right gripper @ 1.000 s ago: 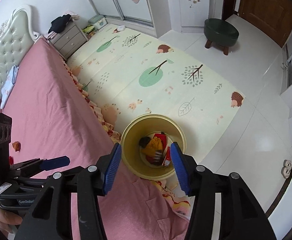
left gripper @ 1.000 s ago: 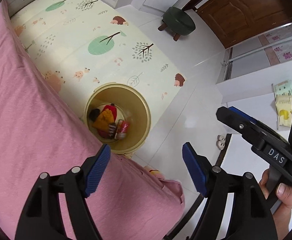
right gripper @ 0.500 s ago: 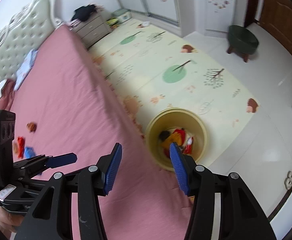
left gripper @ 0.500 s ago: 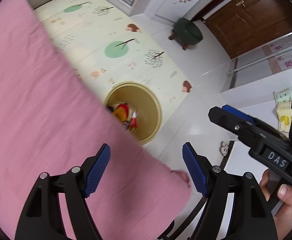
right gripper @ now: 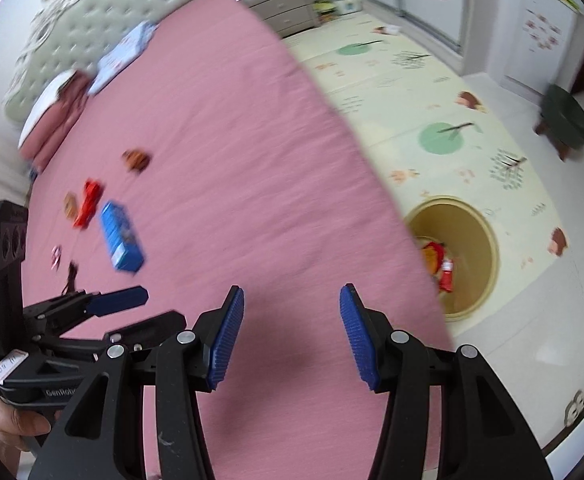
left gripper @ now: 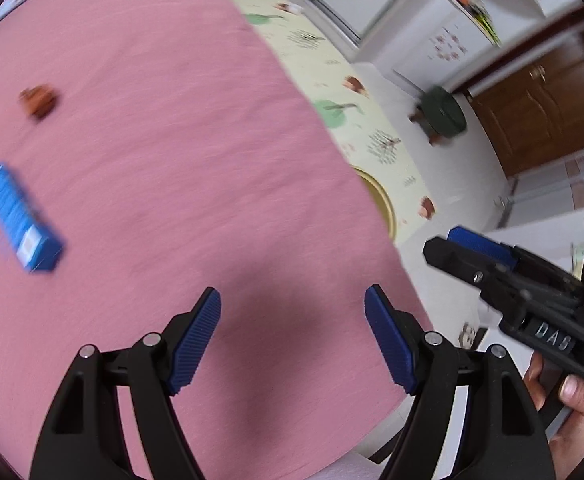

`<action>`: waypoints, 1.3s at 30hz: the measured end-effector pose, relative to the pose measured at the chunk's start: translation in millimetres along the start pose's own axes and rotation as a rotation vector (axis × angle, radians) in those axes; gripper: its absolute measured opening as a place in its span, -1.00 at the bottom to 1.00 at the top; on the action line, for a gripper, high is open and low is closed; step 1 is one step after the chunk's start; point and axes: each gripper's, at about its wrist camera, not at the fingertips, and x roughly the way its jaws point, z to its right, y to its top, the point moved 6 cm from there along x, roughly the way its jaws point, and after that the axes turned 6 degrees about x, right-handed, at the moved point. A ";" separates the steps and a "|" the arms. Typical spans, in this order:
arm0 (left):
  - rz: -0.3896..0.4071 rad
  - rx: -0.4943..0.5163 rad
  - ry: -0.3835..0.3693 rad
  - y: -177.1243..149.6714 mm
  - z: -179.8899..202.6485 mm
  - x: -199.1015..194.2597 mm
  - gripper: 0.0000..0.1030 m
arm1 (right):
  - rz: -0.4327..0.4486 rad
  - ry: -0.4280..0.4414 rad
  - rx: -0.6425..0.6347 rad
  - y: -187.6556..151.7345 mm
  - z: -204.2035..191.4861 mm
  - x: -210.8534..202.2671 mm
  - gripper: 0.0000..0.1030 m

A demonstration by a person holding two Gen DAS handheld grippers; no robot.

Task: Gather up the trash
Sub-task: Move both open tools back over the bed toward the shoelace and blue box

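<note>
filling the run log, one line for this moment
left gripper open | right gripper open | blue rectangular carton on pink bedsheet

1. Left claw (left gripper: 292, 320) has its jaws spread wide, with nothing between the blue pads (left gripper: 195, 340).
2. Right claw (right gripper: 292, 320) is likewise spread, and holds nothing.
3. The two claws sit side by side, each showing at the edge of the other's view.
4. A hand (left gripper: 572, 396) grips the right claw's handle; another hand (right gripper: 11, 424) grips the left's.
</note>
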 end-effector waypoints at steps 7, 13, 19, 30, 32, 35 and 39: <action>0.078 -0.133 0.020 -45.0 -75.7 -45.7 0.44 | -0.032 0.022 -0.123 -28.4 -88.4 16.6 -0.03; 0.114 -0.234 0.063 -95.6 -152.9 -81.5 0.44 | -0.041 0.040 -0.212 -59.0 -165.8 30.0 -0.03; 0.118 -0.269 0.129 -137.2 -230.8 -110.0 0.44 | -0.044 0.041 -0.242 -83.8 -228.7 54.4 0.04; 0.119 -0.294 0.217 -175.9 -348.6 -149.4 0.44 | -0.104 0.081 -0.262 -110.7 -337.6 103.5 0.04; 0.124 -0.306 0.231 -175.5 -364.1 -153.9 0.46 | -0.117 0.084 -0.280 -110.0 -354.6 111.2 0.04; 0.127 -0.329 0.240 -173.8 -389.9 -157.0 0.46 | -0.127 0.083 -0.314 -105.2 -377.5 124.6 0.05; 0.129 -0.376 0.262 -169.2 -428.6 -155.4 0.46 | -0.143 0.088 -0.334 -93.2 -399.4 146.8 0.07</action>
